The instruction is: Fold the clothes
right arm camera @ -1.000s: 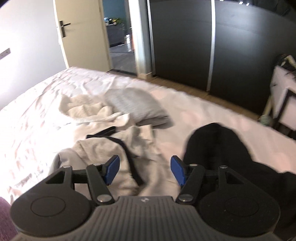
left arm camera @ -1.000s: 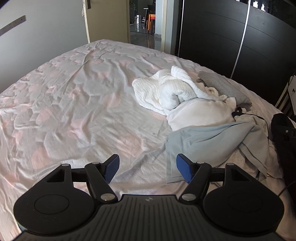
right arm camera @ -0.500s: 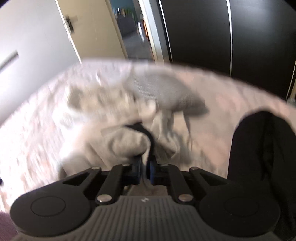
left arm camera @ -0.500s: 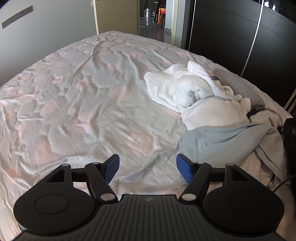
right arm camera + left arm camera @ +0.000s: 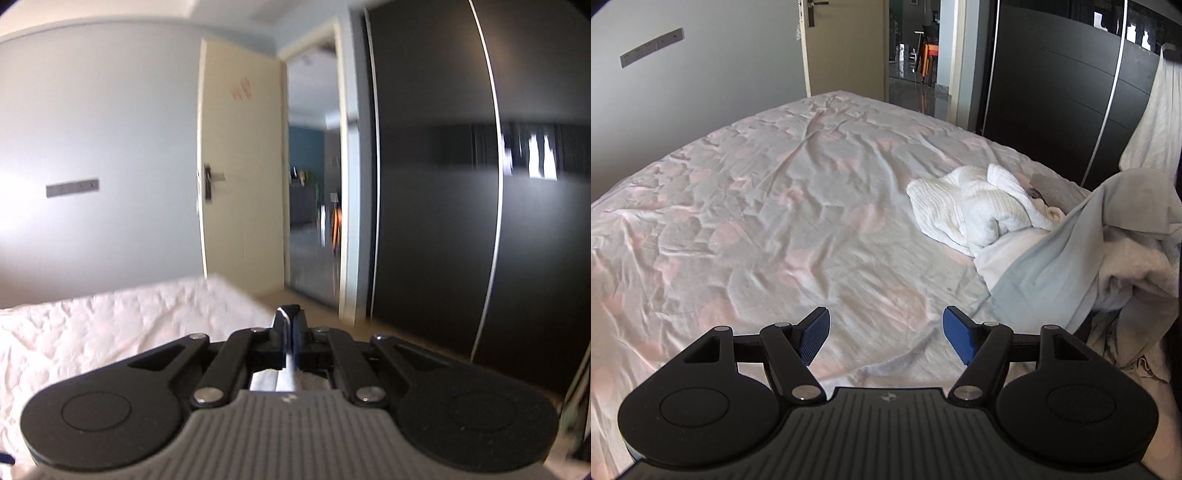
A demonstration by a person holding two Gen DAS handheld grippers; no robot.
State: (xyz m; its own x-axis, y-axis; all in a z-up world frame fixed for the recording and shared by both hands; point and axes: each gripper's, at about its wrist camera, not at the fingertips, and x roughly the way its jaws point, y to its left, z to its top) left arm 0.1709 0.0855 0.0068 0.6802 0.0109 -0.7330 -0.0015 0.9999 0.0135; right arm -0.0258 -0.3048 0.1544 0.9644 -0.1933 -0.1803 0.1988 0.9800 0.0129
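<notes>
Right gripper (image 5: 289, 334): jaws pressed together on a thin fold of pale cloth, raised. Left gripper (image 5: 884, 334): spread, empty. Light grey garment (image 5: 1082, 254) drapes at 3 o'clock off bed (image 5: 757, 229); limp, light. Judgement: pinch a free hem corner.

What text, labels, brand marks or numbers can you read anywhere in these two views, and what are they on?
No readable words or numbers in either view.
Left gripper body: a small round emblem, no letters legible.
Right gripper body: a small mark, blurred.
Door: pinkish marks, too blurred to tell if they are writing.
Wall plate: a row of small dots, no text.
</notes>
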